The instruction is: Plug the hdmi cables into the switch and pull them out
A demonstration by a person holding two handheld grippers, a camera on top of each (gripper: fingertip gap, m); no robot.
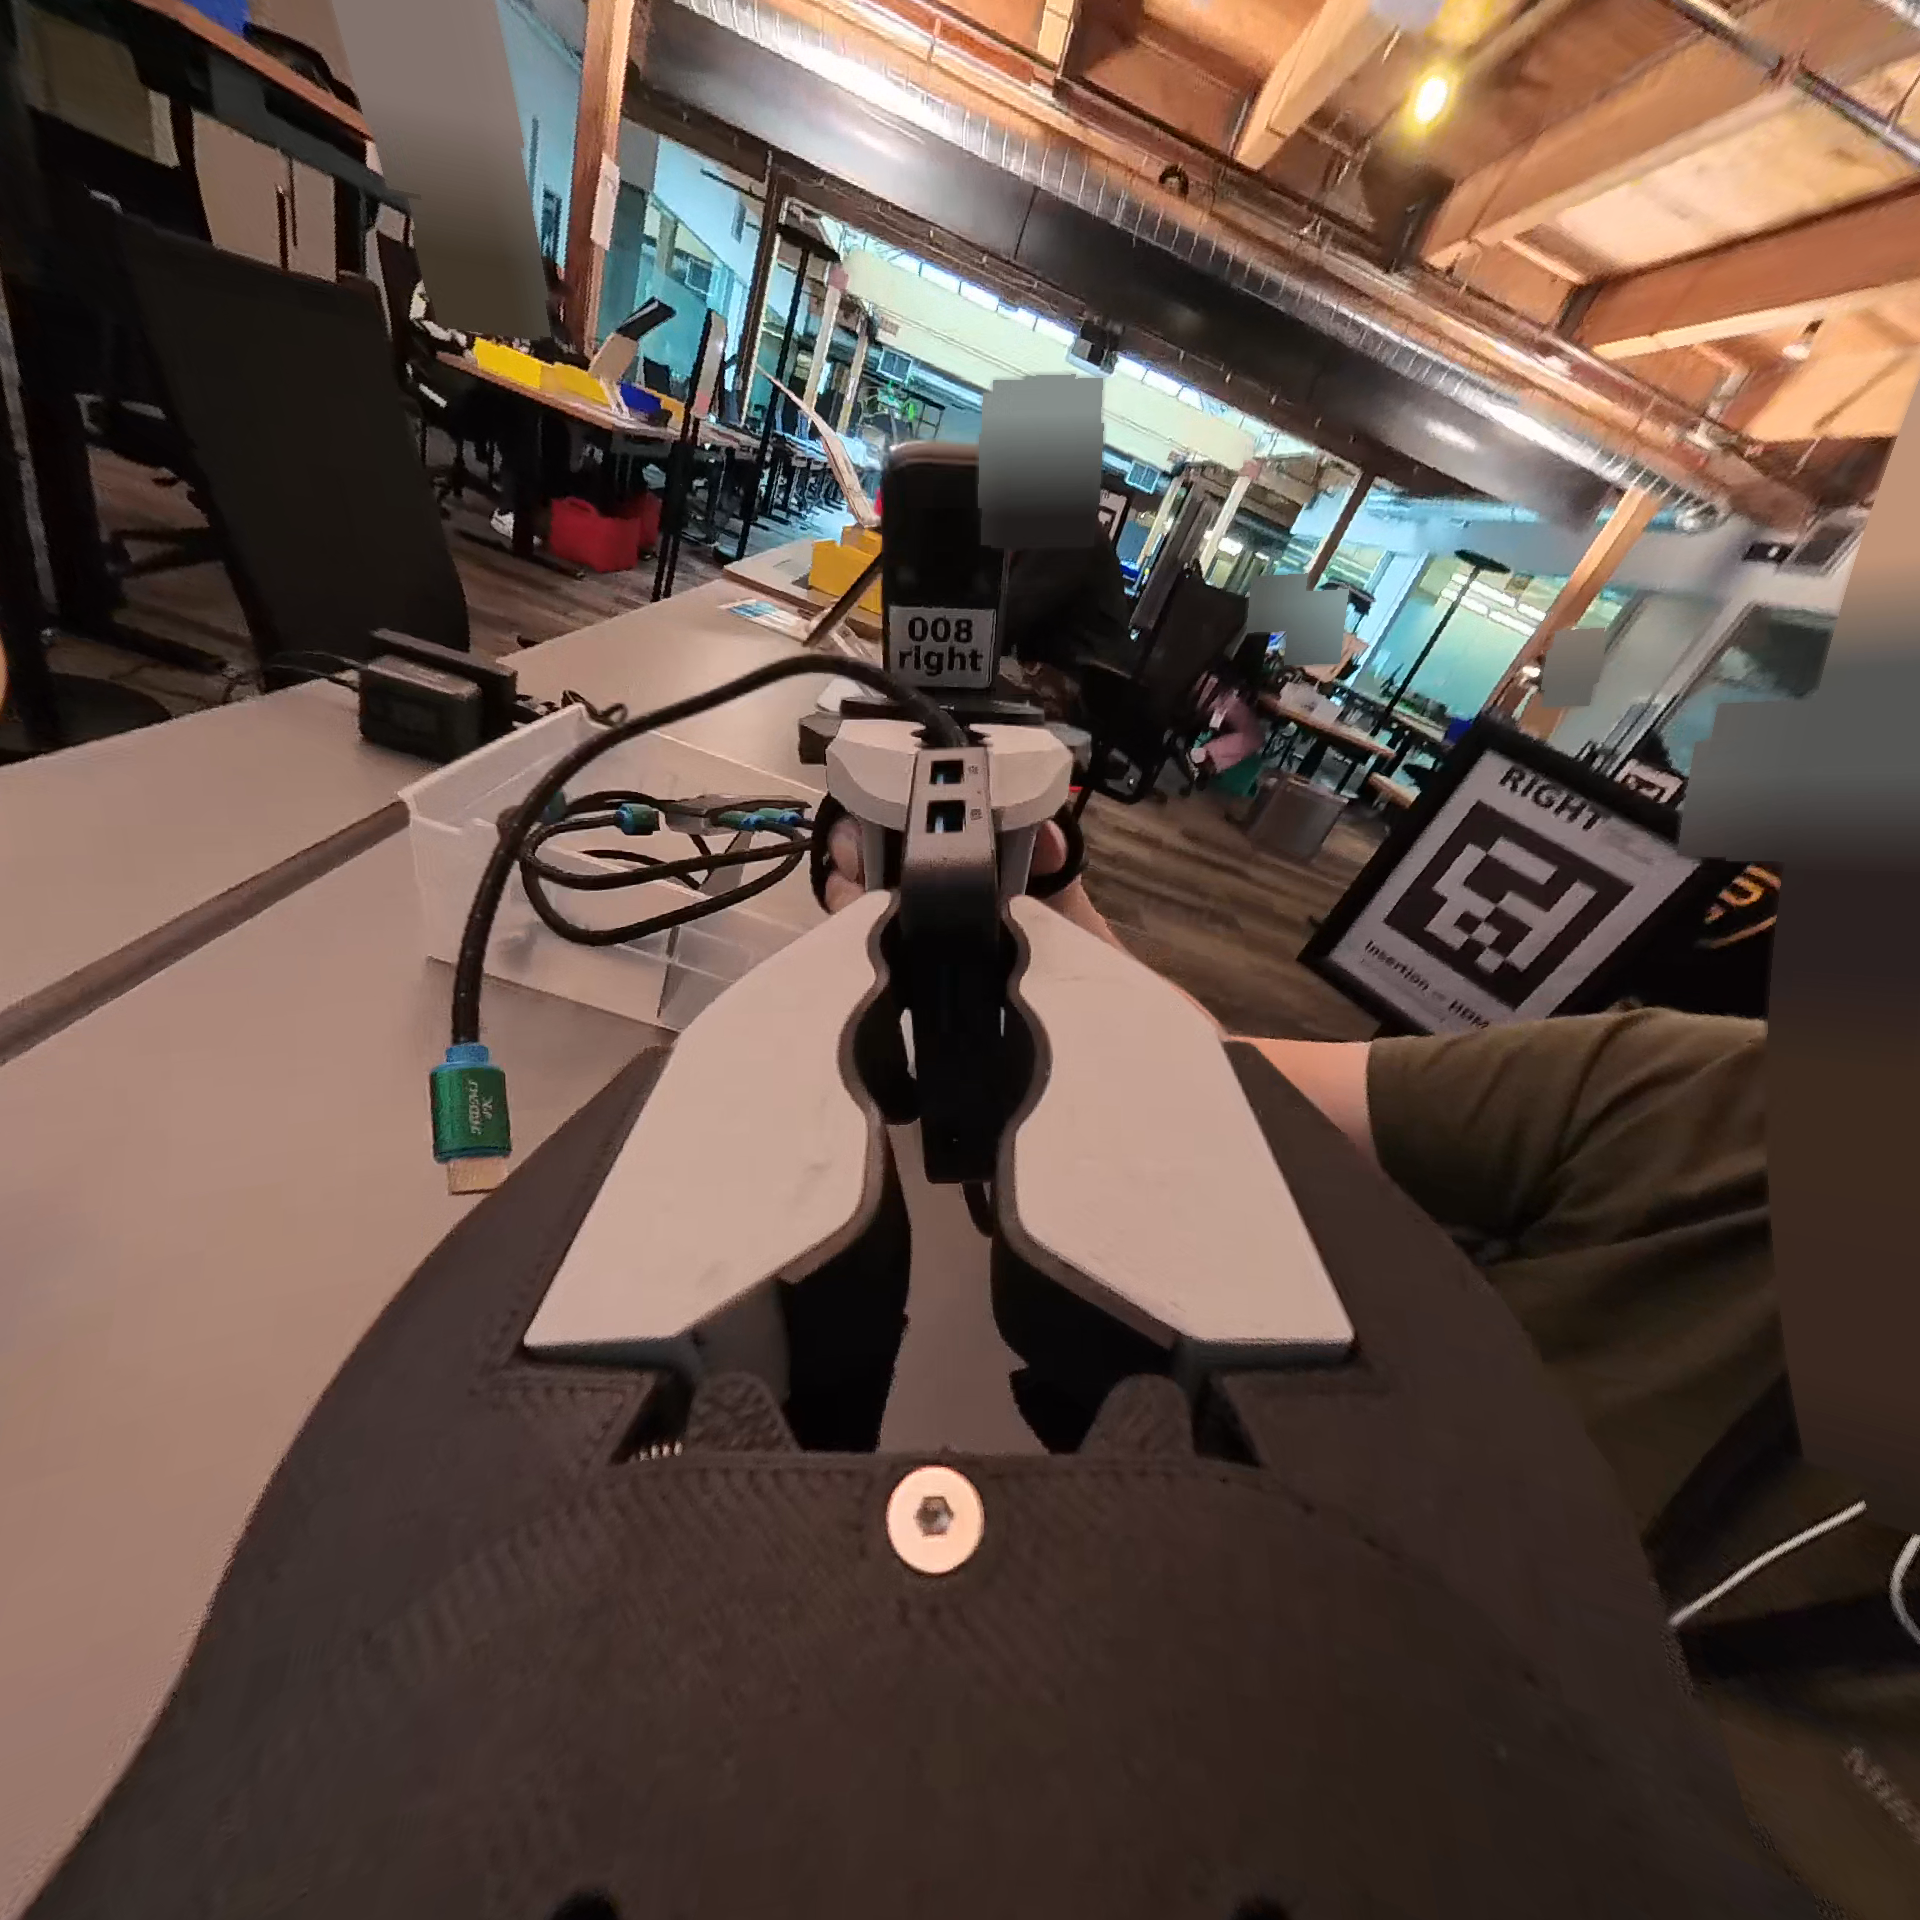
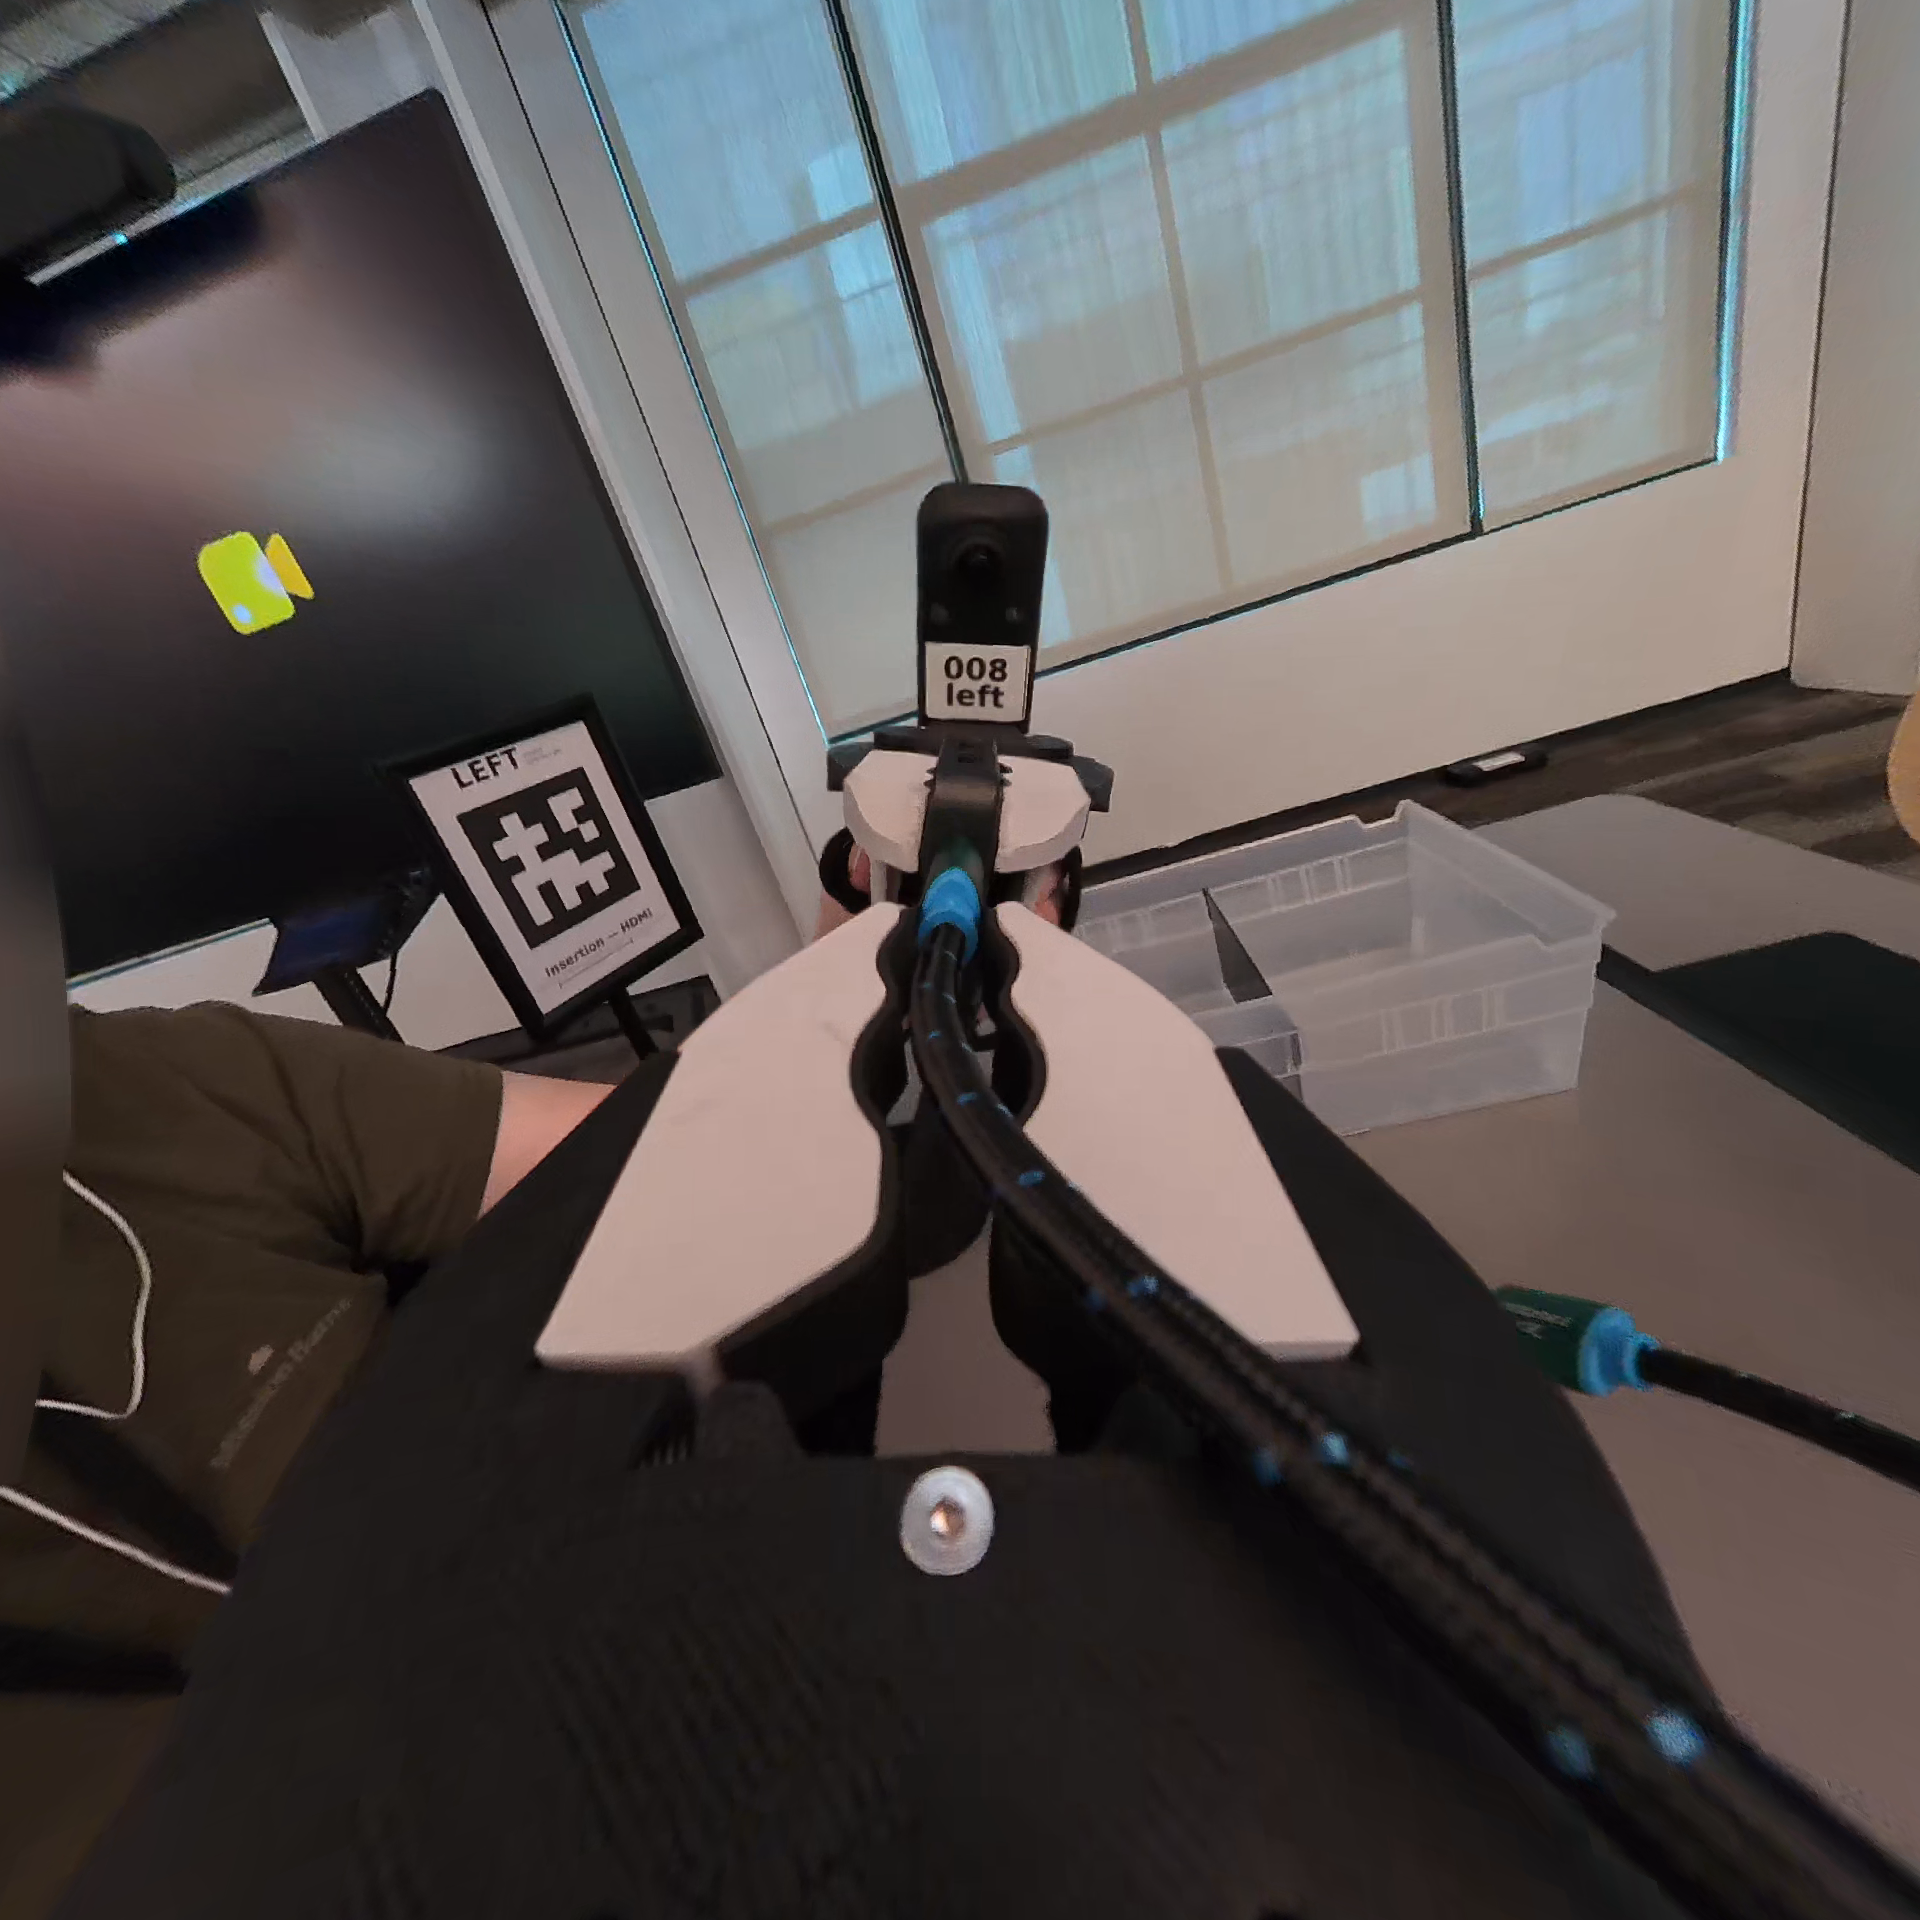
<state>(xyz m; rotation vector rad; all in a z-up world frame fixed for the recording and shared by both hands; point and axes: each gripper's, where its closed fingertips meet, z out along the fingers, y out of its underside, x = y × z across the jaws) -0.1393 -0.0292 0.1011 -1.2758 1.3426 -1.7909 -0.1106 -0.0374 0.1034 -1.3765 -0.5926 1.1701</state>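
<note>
The left gripper point(image 1: 948, 1023) has its jaws closed on the black switch point(image 1: 948, 831), and the right gripper point(image 2: 948, 997), jaws clamped on a cable point(image 2: 951, 1023), has its blue-collared plug point(image 2: 952, 902) apparently seated in the switch. A second plug point(image 1: 470, 1112) hangs loose left of the switch above the desk point(image 1: 208, 1195), so that cable and the unplugging remain

grey table point(image 1: 208, 1195), clear bin point(image 2: 1455, 977)

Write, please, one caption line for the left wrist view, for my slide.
Left gripper holds the black switch facing the right gripper; a loose green HDMI plug hangs over the grey table.
</note>
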